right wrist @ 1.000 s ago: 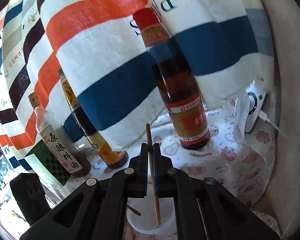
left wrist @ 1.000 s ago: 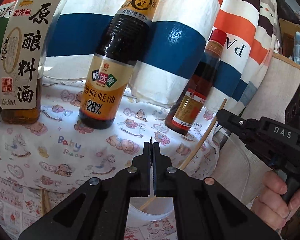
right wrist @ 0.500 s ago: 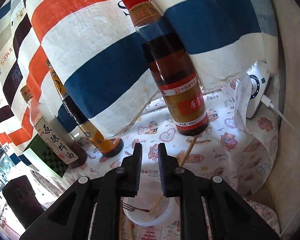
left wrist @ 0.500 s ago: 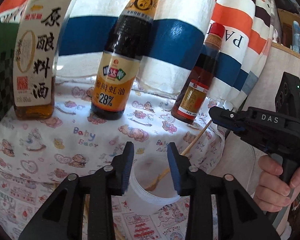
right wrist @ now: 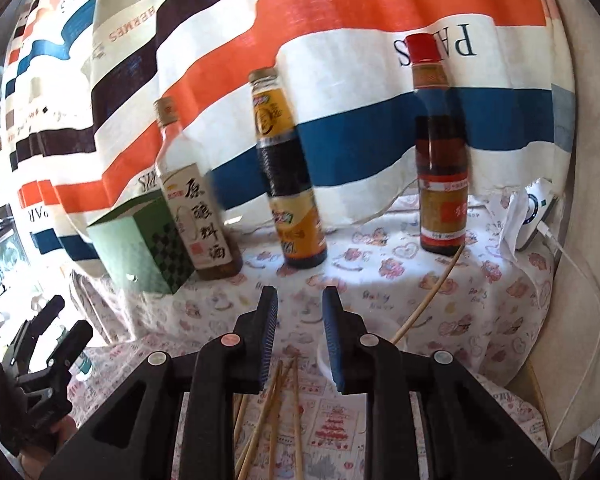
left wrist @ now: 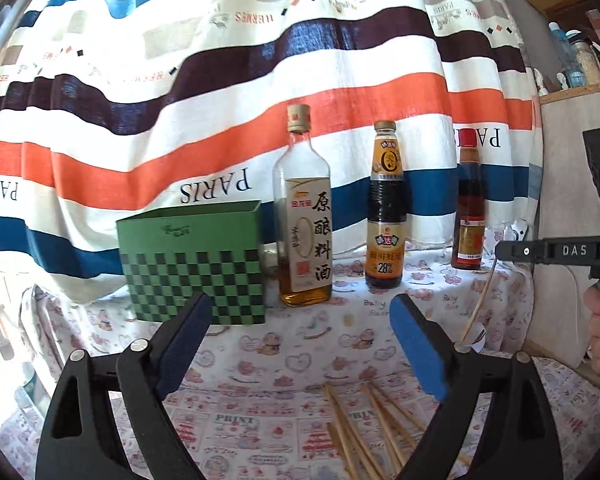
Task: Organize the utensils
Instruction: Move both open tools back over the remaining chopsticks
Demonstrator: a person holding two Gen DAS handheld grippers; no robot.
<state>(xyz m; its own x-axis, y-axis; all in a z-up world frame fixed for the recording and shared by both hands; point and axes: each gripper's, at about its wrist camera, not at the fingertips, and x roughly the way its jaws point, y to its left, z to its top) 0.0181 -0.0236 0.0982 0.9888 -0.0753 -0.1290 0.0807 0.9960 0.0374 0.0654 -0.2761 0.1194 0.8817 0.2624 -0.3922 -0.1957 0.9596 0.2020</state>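
Near the table's front edge, loose chopsticks are seen lying in a scatter, not yet collected. One chopstick is already propped in the white cup at the right edge. Both claws have just been opening: the left claw is spread wide and empty, the right claw parted slightly, nothing gripped.
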